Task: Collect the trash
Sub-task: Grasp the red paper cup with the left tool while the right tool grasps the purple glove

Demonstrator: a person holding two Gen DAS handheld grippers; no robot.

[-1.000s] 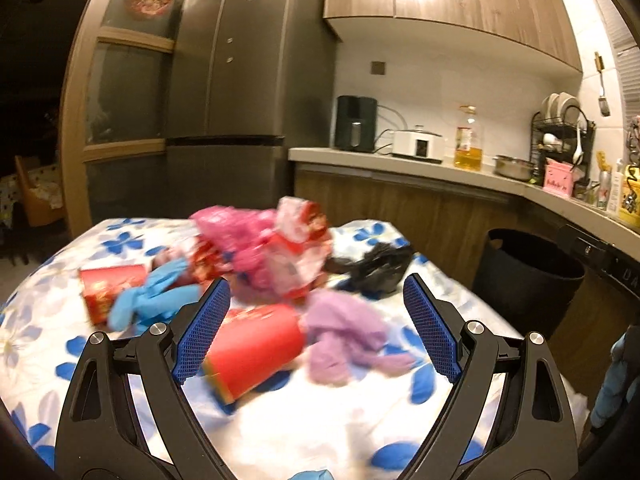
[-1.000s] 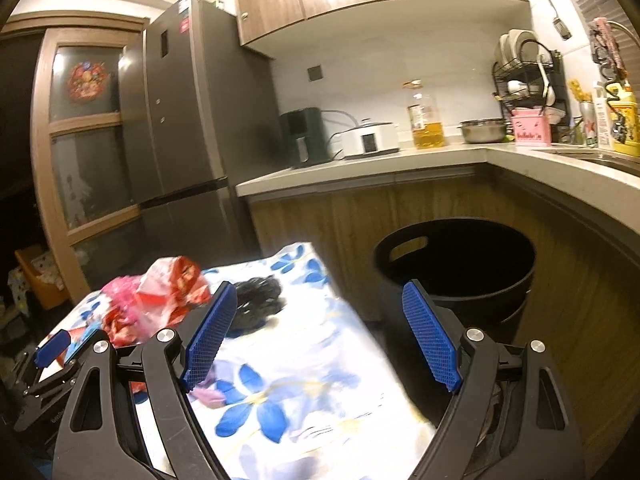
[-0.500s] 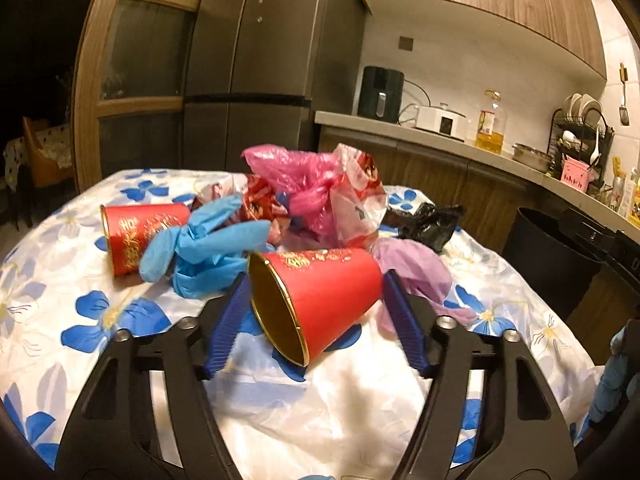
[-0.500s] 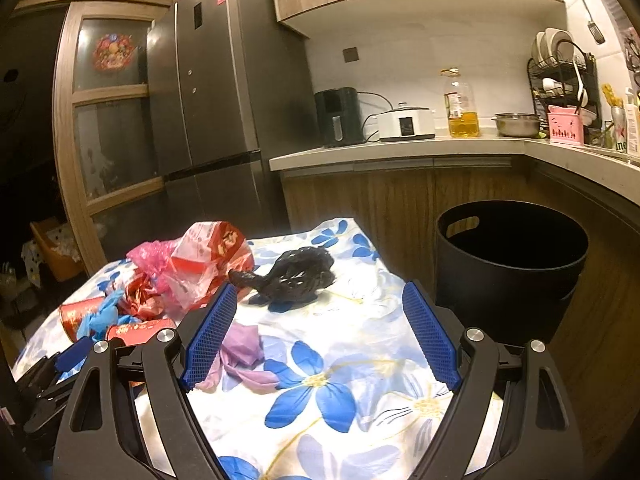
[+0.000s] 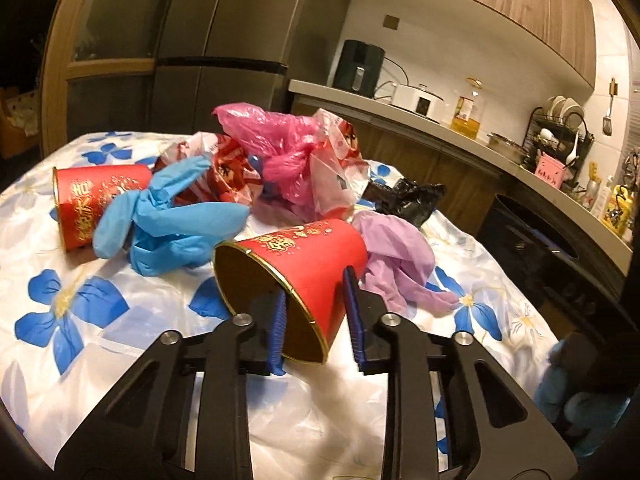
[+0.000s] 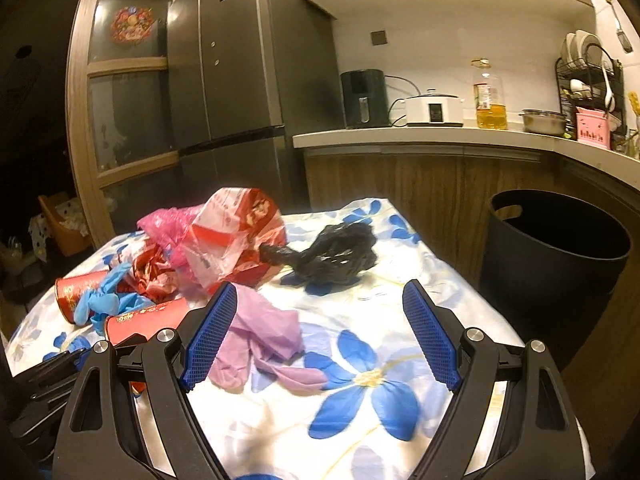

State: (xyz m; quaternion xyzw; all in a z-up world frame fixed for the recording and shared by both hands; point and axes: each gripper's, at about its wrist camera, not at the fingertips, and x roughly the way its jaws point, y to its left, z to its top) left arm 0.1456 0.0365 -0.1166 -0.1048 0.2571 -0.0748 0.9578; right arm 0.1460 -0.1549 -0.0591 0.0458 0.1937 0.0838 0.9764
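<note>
tablecloth (image 5: 120, 352): glossy, satin-like cloth, white with blue flowers, over the surface
near red cup (image 5: 304, 256): smooth paper, gold print, shiny gold lining
far red cup (image 5: 86, 200): the same smooth printed paper
blue glove (image 5: 176, 224): thin matt rubbery film
purple glove (image 6: 260, 332): thin, matt, limp
pink bag (image 5: 280, 140): crinkled, translucent plastic
black bag (image 6: 340, 252): crumpled glossy plastic
bin (image 6: 552, 264): matt black plastic
fridge (image 6: 240, 60): brushed metal, dull sheen
cabinets (image 6: 400, 184): wood grain
left hand-held gripper (image 5: 316, 316): smooth black plastic, ribbed blue pads
</note>
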